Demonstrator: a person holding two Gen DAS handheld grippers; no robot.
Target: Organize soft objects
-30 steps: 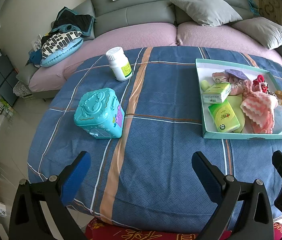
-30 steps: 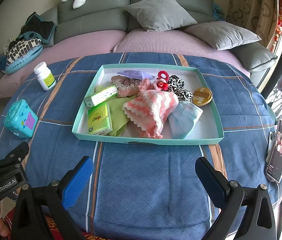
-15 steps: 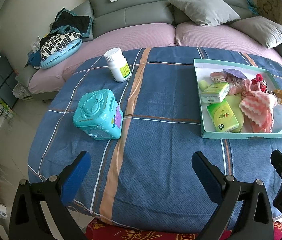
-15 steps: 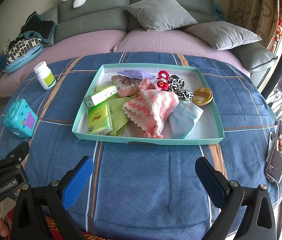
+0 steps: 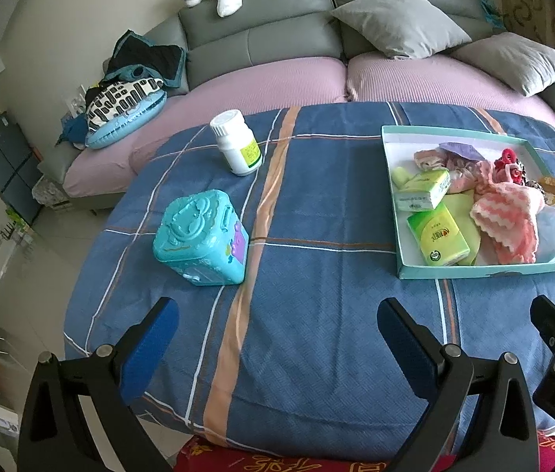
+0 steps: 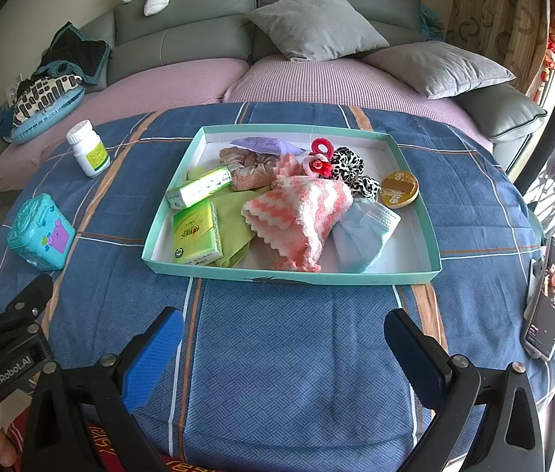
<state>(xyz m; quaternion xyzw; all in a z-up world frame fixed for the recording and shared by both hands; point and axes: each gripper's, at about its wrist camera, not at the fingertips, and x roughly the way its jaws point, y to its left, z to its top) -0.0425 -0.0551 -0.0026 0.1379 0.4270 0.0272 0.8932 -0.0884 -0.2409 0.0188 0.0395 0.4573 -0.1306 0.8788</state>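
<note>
A shallow teal tray (image 6: 415, 181) with a white floor sits mid-frame in the right wrist view, on a blue woven cloth (image 6: 297, 354) crossed by orange and white stripes. Inside it the soft things lie heaped: a fluffy pink-and-white towel (image 6: 301, 212) with a scalloped edge at the centre, a pale blue pleated mask (image 6: 364, 232) just right of it, a flat lime cloth (image 6: 234, 220) tucked under the towel's left side, a crumpled beige scrunchie (image 6: 250, 165) and a leopard-print scrunchie (image 6: 352, 165) toward the back, with a lilac piece (image 6: 265, 144) at the far edge. Two soft-cornered green tissue packs (image 6: 197, 236) lie at the tray's left, one flat, one propped on edge. A round gold tin (image 6: 399, 189) rests by the right wall, and a red ring clip (image 6: 318, 157) sits atop the pile.

Left of the tray, well apart, stand a white plastic bottle (image 5: 236, 141) and a moulded turquoise box (image 5: 201, 238) with an embossed lid. A phone (image 6: 548, 299) lies at the right edge of the cloth.

The left gripper (image 5: 277, 334) is released, its blue ribbed pads spread wide above bare cloth at the bottom of its frame. The right gripper (image 6: 283, 338) is likewise spread and empty, low in its frame, just short of the tray's near wall.
</note>
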